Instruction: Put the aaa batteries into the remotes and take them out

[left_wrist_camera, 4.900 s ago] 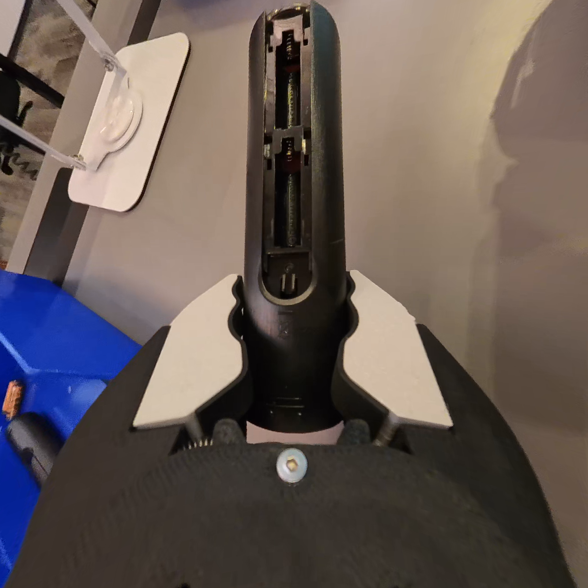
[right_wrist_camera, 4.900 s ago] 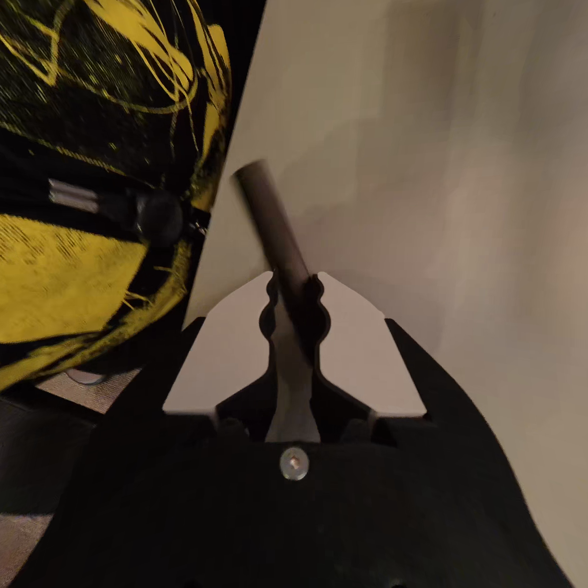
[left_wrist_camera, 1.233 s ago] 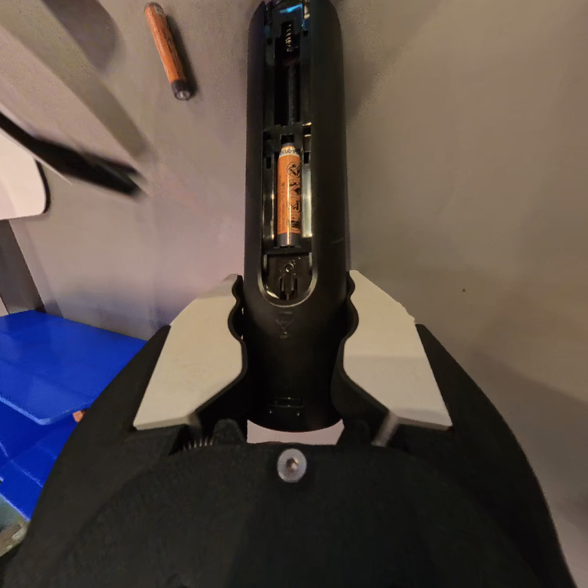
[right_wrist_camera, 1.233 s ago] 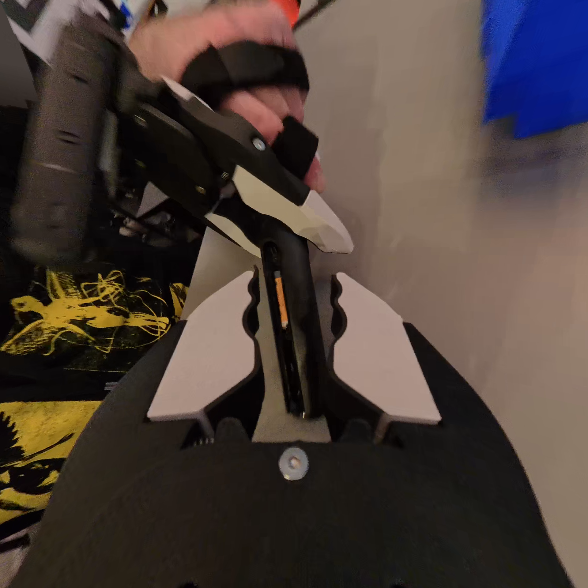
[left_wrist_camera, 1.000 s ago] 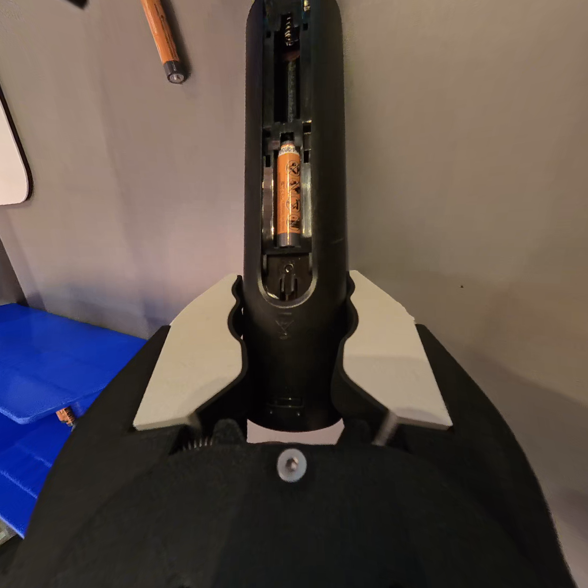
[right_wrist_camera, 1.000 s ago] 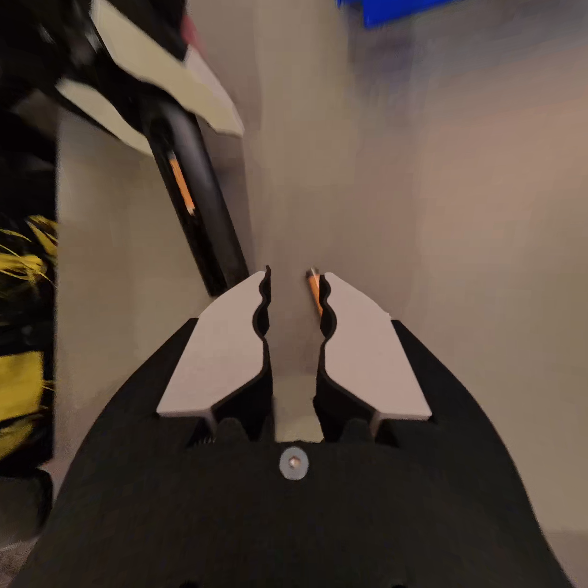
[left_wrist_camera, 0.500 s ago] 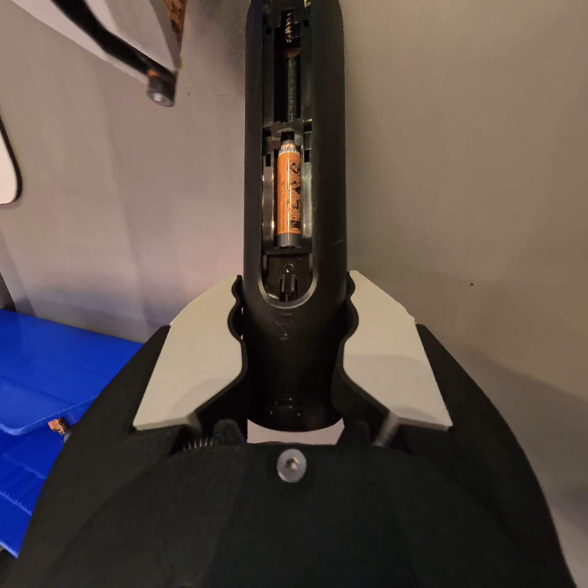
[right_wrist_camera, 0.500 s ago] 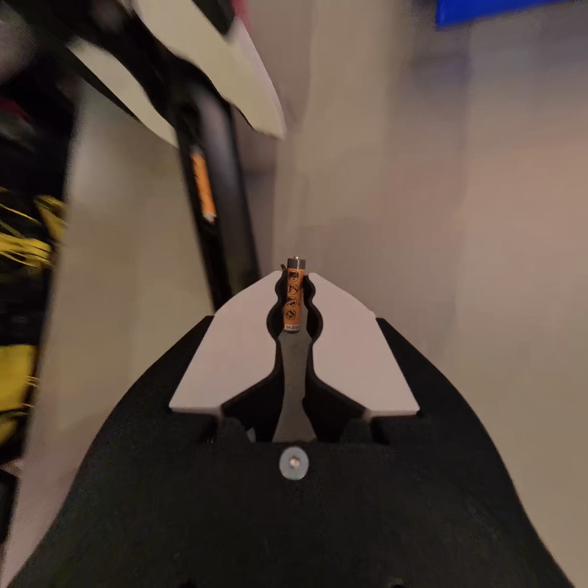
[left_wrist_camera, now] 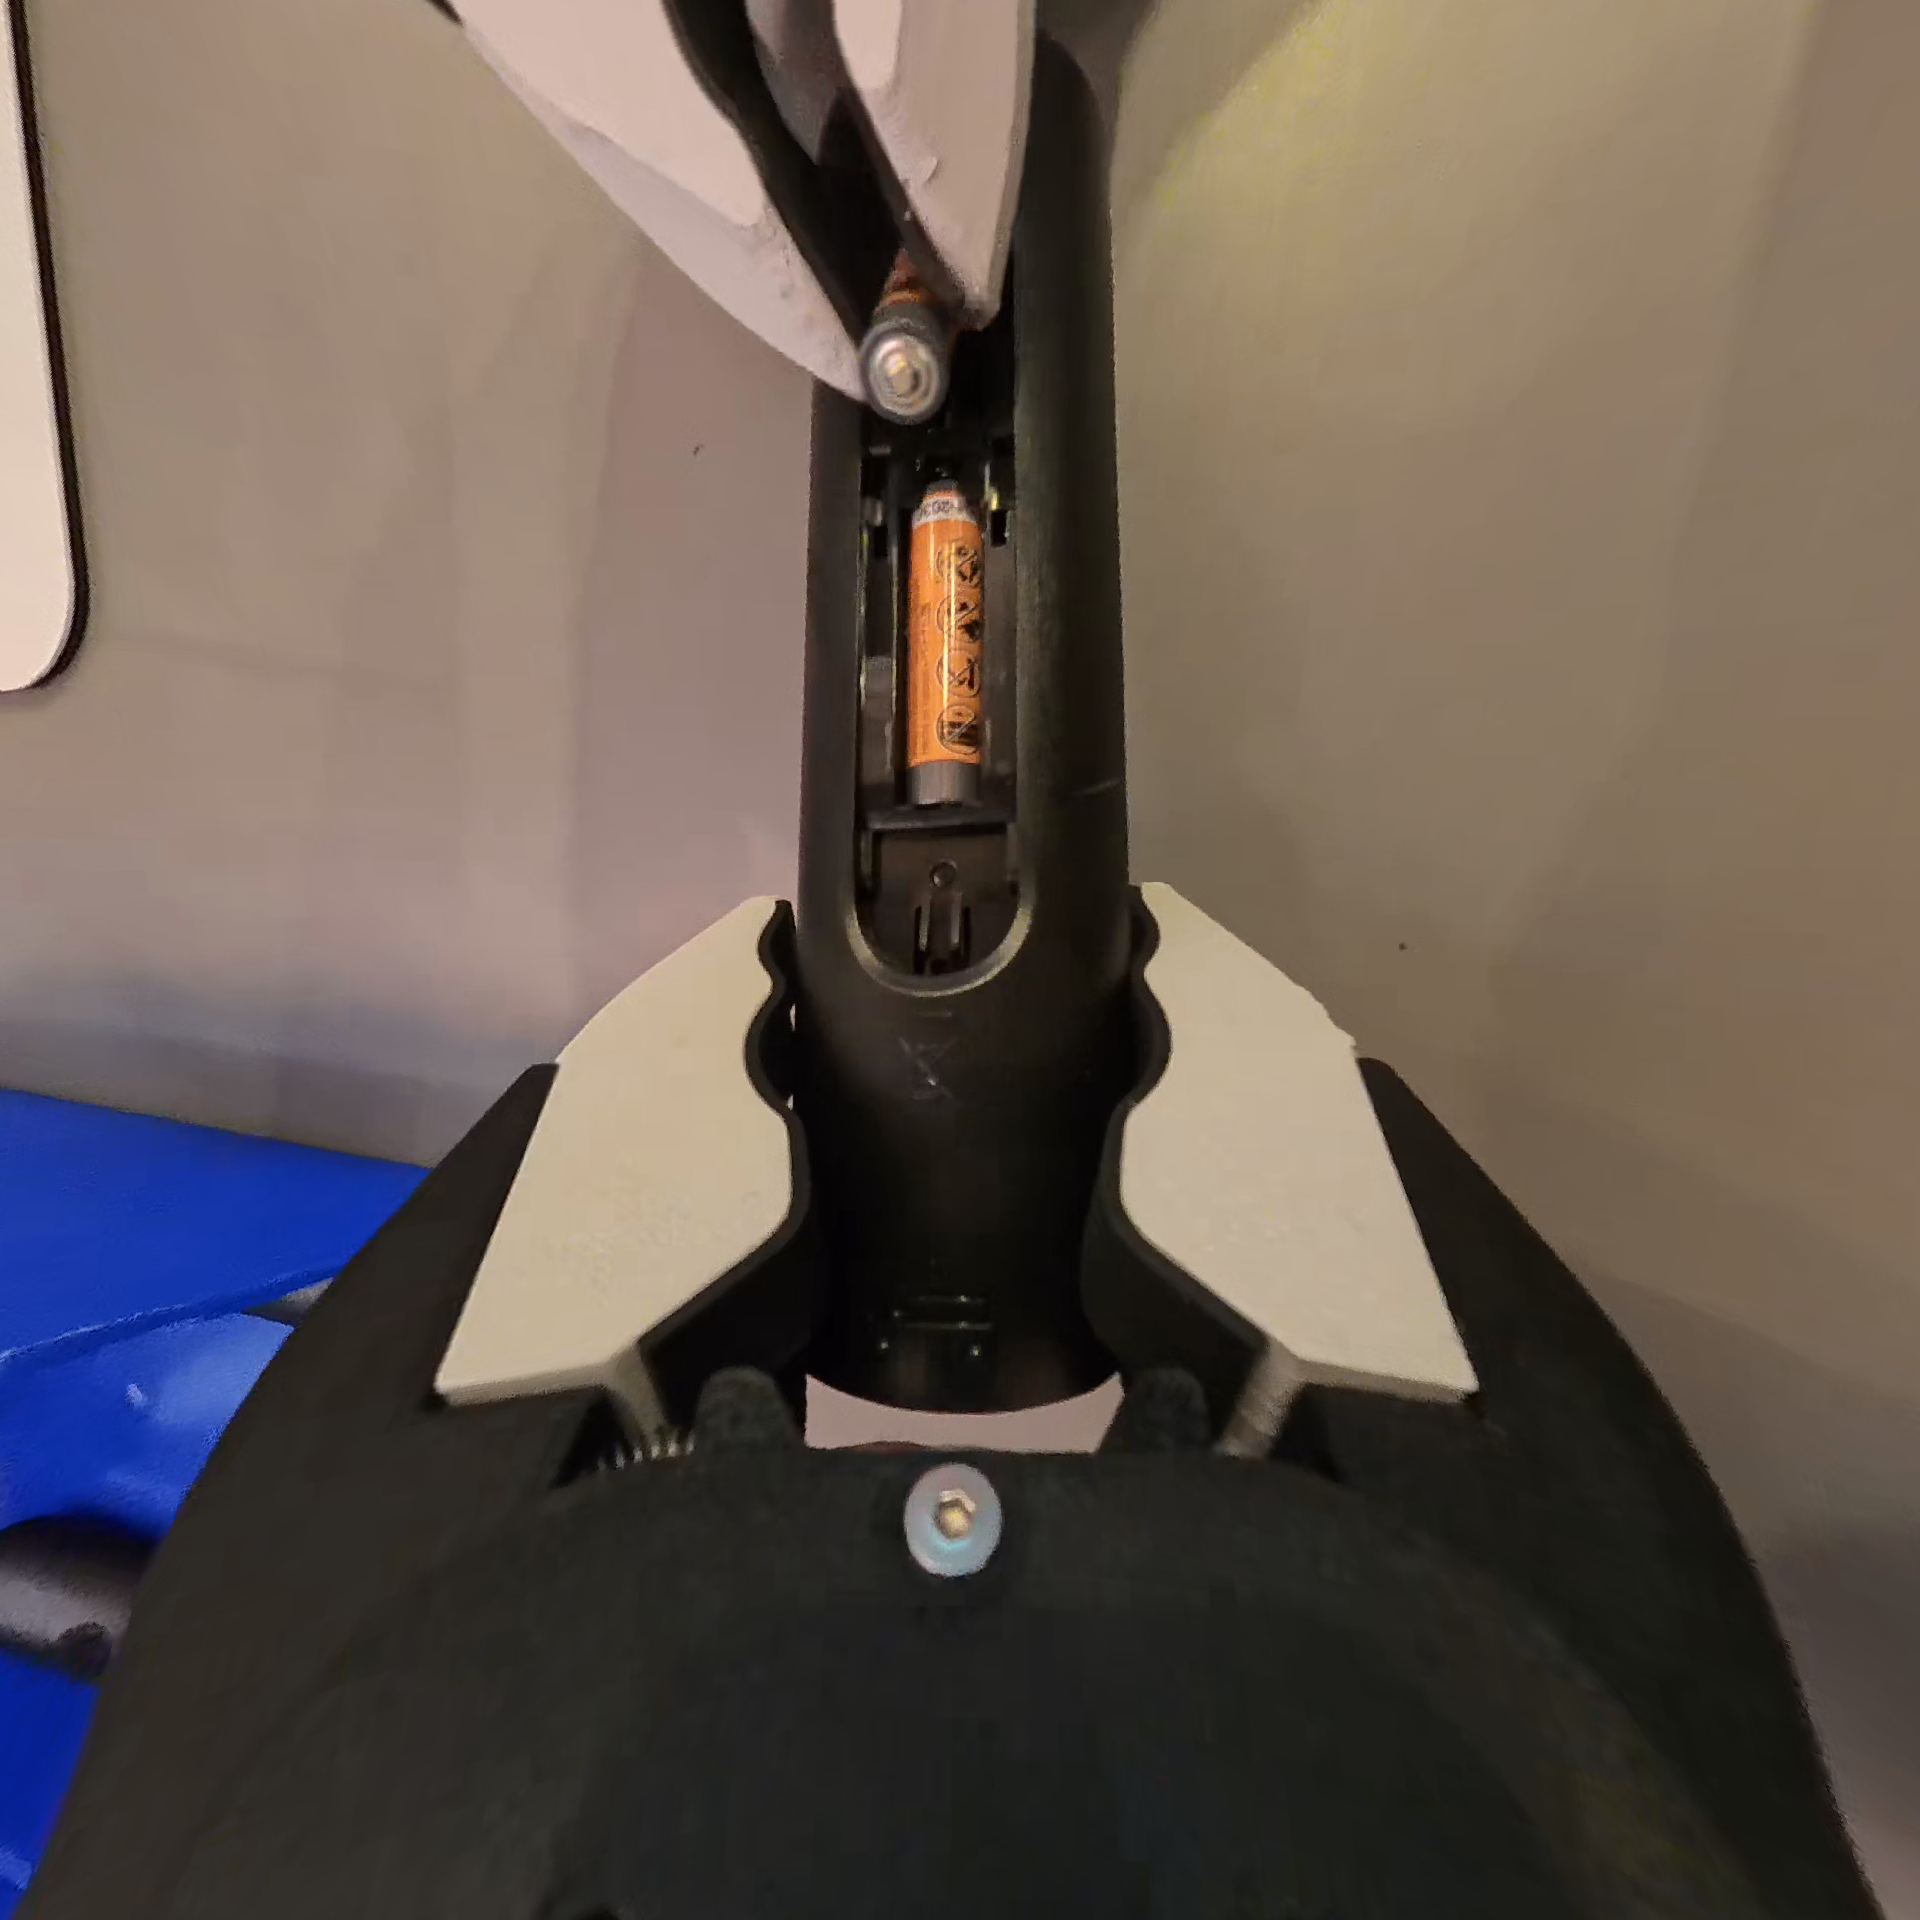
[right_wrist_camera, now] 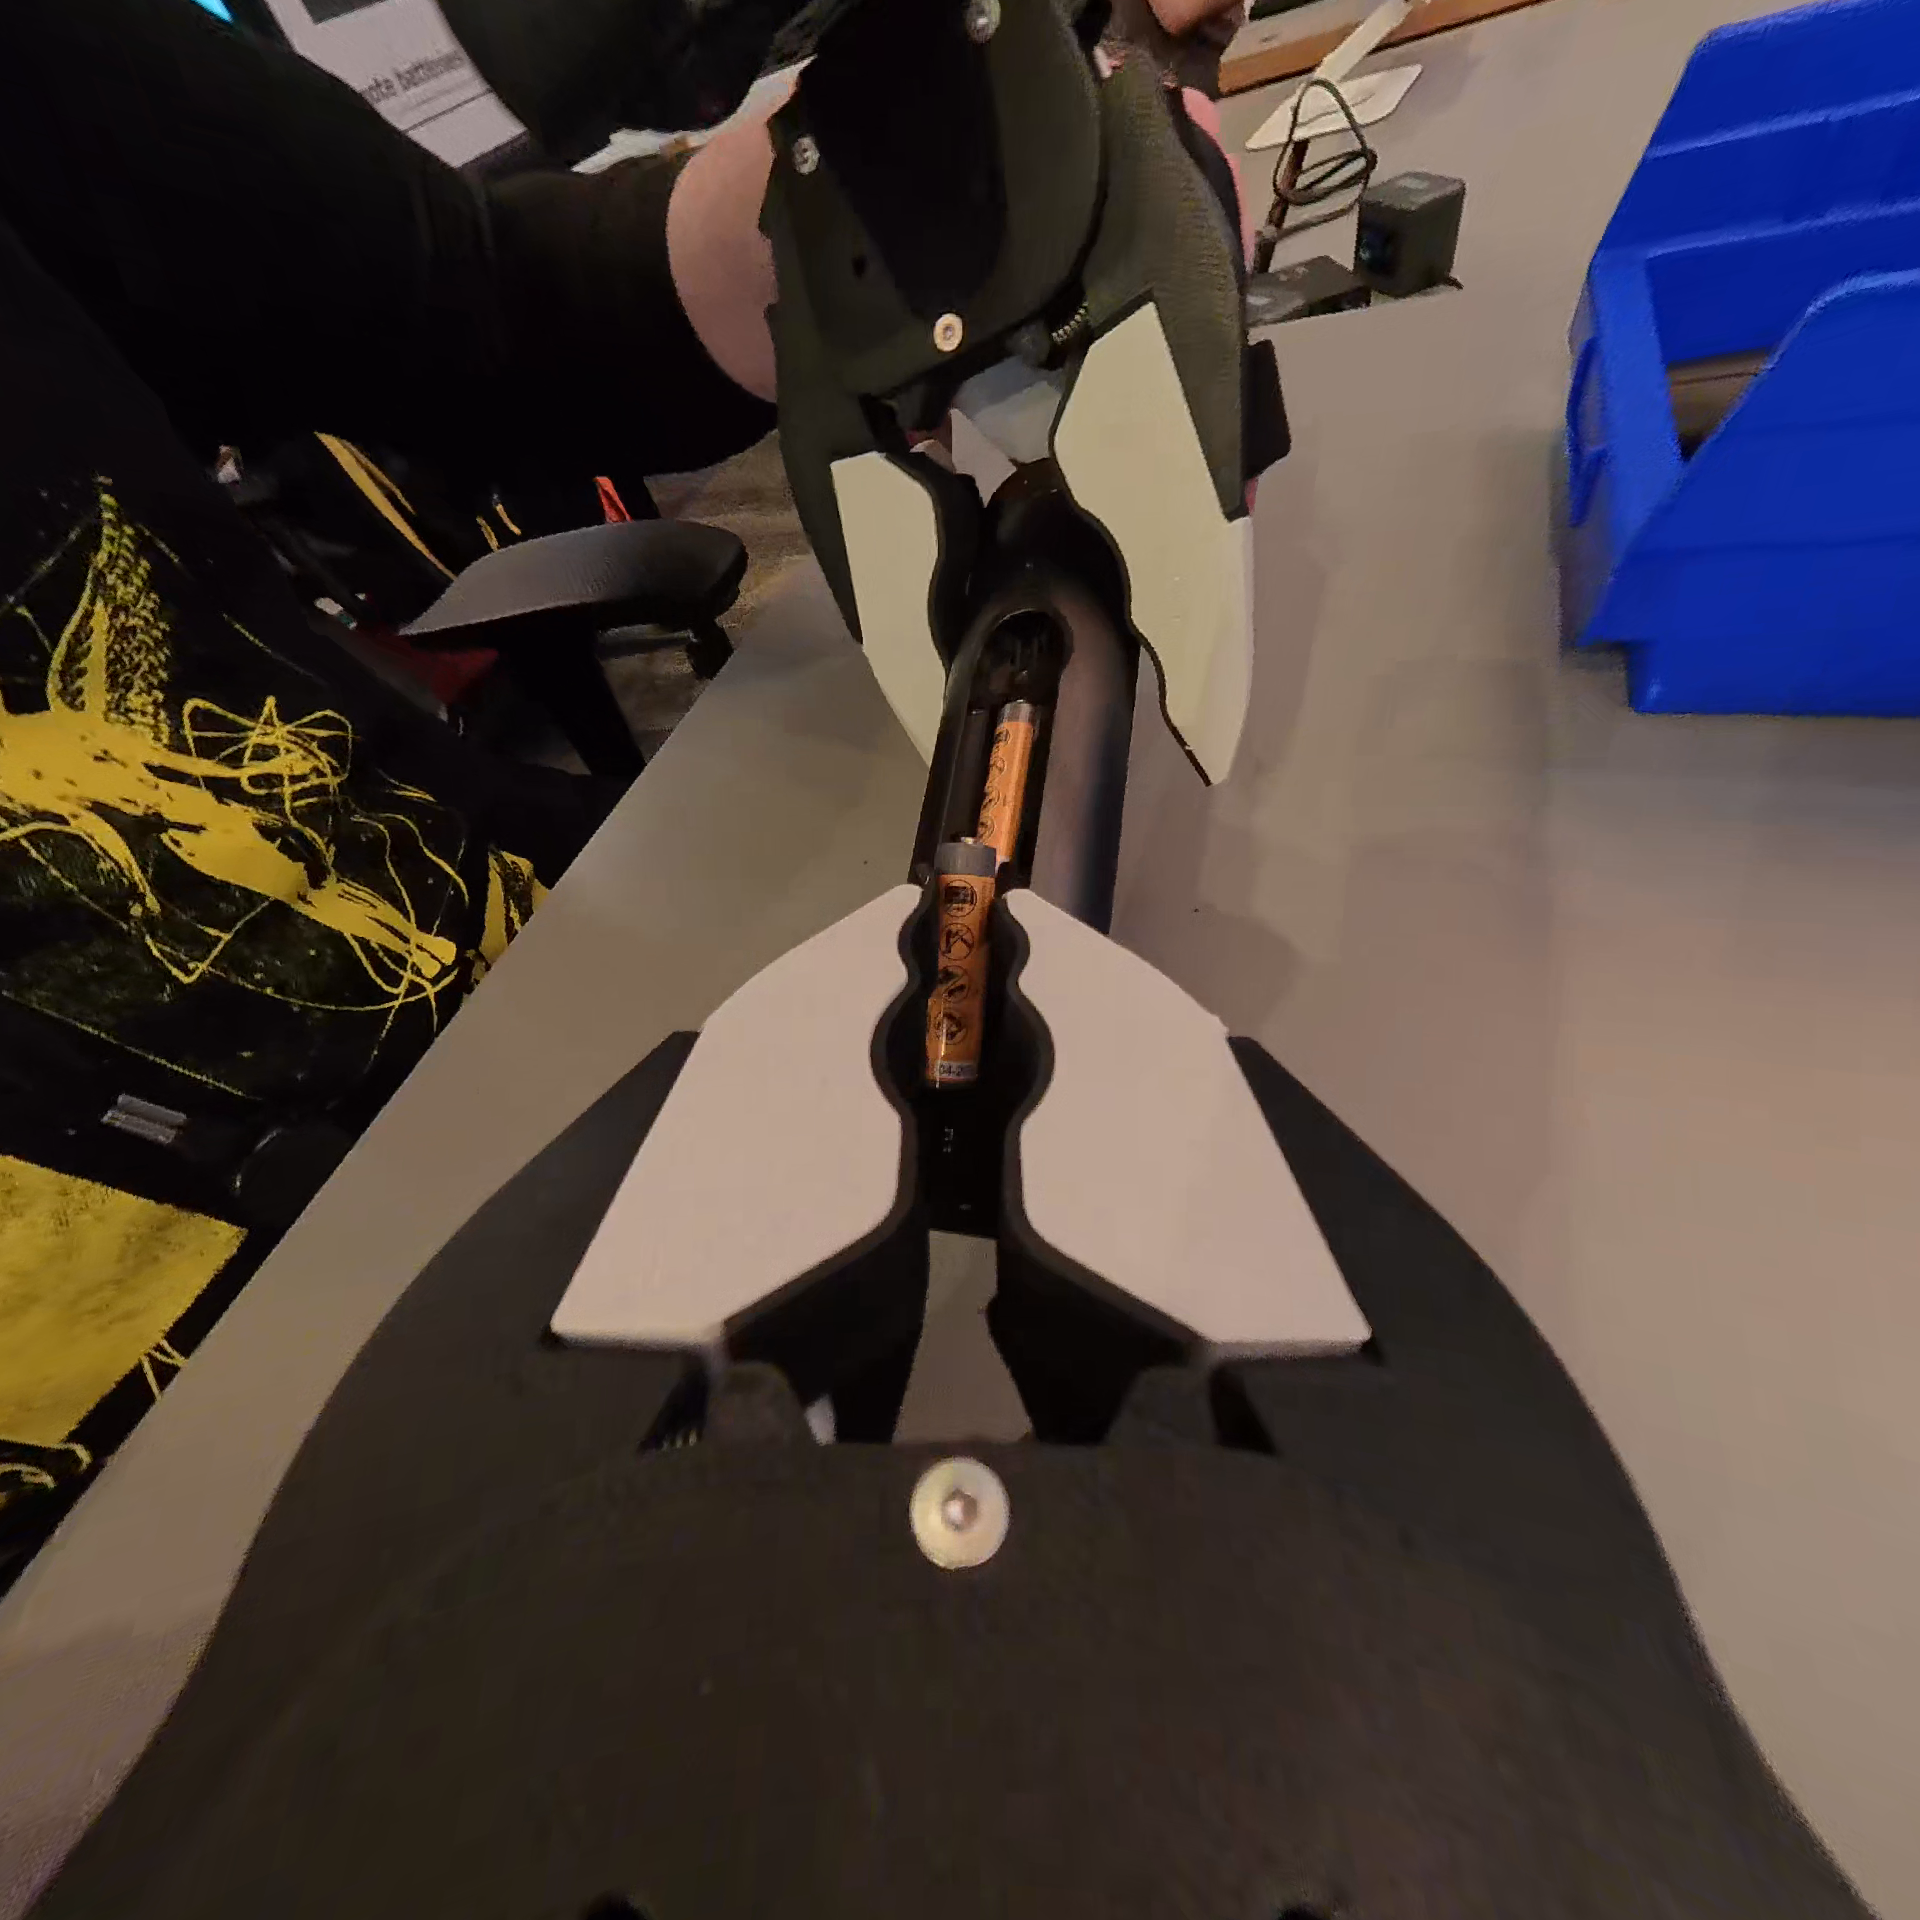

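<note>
My left gripper [left_wrist_camera: 961, 914] is shut on a black remote [left_wrist_camera: 961, 1122], back side up with its battery bay open. One orange AAA battery [left_wrist_camera: 945, 644] sits in the near slot. My right gripper [right_wrist_camera: 961, 899] is shut on a second orange battery [right_wrist_camera: 958, 966], held lengthwise with its tip over the far slot. In the left wrist view the right gripper [left_wrist_camera: 904, 343] comes in from the top with that battery's metal end [left_wrist_camera: 902, 364] showing. The right wrist view shows the remote [right_wrist_camera: 1086, 748], the seated battery [right_wrist_camera: 1006, 769] and the left gripper [right_wrist_camera: 1065, 758] beyond.
A blue bin [right_wrist_camera: 1766, 468] stands on the grey table [right_wrist_camera: 1455, 1039] to the right; it also shows in the left wrist view [left_wrist_camera: 156, 1247]. A white plate [left_wrist_camera: 31, 364] lies far left. The table edge, a chair [right_wrist_camera: 582, 592] and a person's black-and-yellow clothing [right_wrist_camera: 156, 831] lie left. My hands' fingertips stand some 8 cm from each other.
The near slot went from empty to holding a battery. My right gripper closed on the loose battery on the table and carried it over the remote's far slot. The left gripper kept its grip.
</note>
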{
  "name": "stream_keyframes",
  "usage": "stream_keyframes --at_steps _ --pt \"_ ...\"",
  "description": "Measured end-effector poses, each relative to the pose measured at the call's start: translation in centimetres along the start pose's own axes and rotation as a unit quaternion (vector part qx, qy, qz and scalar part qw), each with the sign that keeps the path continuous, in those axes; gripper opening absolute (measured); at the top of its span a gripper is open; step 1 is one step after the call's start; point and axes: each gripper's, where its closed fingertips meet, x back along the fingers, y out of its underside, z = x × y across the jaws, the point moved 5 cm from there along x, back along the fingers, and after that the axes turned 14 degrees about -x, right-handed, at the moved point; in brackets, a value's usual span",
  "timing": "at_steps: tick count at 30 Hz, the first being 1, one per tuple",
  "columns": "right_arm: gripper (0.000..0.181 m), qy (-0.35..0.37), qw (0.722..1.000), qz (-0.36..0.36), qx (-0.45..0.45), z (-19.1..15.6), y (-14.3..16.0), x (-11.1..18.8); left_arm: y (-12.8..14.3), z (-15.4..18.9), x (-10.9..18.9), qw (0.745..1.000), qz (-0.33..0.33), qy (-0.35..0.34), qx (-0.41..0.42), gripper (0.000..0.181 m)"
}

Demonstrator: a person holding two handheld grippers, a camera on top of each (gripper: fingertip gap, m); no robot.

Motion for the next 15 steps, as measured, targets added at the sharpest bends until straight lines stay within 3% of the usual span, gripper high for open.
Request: stream_keyframes --at_steps 5,9,15 --pt "0.008 0.013 0.999 0.008 0.034 -0.2 0.2 0.3 -0.1 -0.2 0.2 1.000 -0.002 0.003 -0.005 0.060" --pt "0.026 0.024 0.999 -0.012 0.030 -0.3 0.2 0.4 -0.1 -0.3 0.2 1.000 -0.020 0.000 -0.020 0.060" --pt "0.047 0.018 0.992 -0.041 -0.121 0.4 -0.9 0.6 -0.4 -0.5 0.5 0.997 -0.061 -0.010 -0.044 0.060"
